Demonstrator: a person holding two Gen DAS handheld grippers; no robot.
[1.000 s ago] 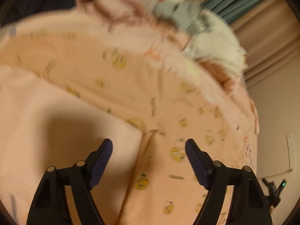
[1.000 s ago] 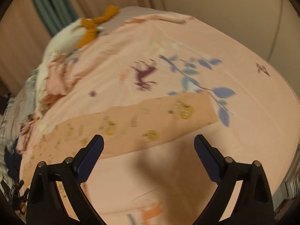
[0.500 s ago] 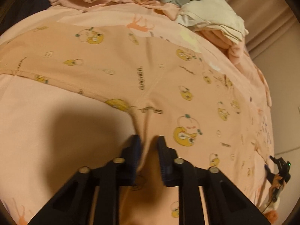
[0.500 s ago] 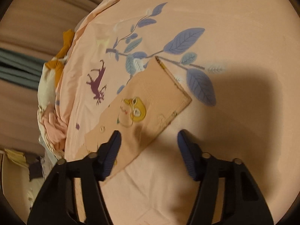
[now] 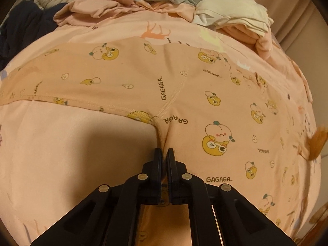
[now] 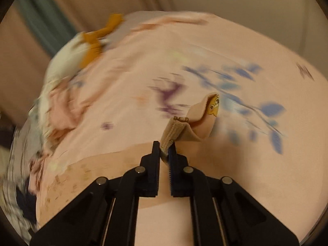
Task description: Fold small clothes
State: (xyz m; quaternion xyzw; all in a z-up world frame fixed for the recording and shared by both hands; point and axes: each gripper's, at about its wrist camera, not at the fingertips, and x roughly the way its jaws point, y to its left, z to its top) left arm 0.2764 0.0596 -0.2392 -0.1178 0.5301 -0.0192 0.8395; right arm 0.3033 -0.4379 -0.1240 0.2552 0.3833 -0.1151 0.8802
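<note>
Item: peach printed pants [image 5: 184, 86], spread flat on the bedsheet [image 5: 61, 153].
Left gripper [image 5: 164, 153]: clamped on the crotch fabric, 6 o'clock.
Right gripper [image 6: 164, 149]: pinched the ribbed cuff [image 6: 174, 131], lifted off the sheet.
Step, judged: first fold underway.
Next, judged: carry the cuff across to the other leg.

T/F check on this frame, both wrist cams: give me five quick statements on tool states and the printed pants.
1. The left tool is shut on the printed pants at the crotch seam. True.
2. The right tool is open and empty. False: it is shut on a ribbed leg cuff.
3. The cuff lies flat on the bedsheet. False: it is lifted and curls over.
4. The pants print reads GAGAGA. True.
5. The clothes pile lies beyond the pants. True.
</note>
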